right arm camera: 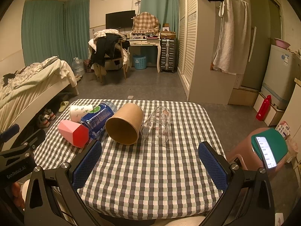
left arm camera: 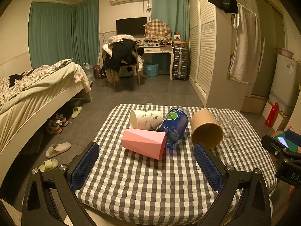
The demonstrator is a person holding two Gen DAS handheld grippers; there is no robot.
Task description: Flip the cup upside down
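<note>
Both hand-held grippers idle at the near edge of the checked tabletop. Left hand-held gripper: jaws spread wide, nothing between the pads. Right hand-held gripper: same, wide open and empty.

Five vessels lie on their sides at 12 o'clock on the tabletop, in a loose row. From 9 toward 3 o'clock in the right wrist view: pink faceted cup, white leaf-print cup behind it, blue bottle, brown paper cup with mouth facing the cameras, clear glass. Pink cup, blue bottle and white cup look in contact; the brown cup sits just beside the bottle.

No grasp begun; which cup is meant, cannot tell.

Risks, as judged:
- All are round and lying down: a glancing pad would likely roll one, possibly off the far edge.
- Crowding at 10 o'clock: lifting the pink cup may drag the bottle.
- Paper cup wall may crush under a firm squeeze.
- Glass is hard to see; slick against the pads.
</note>
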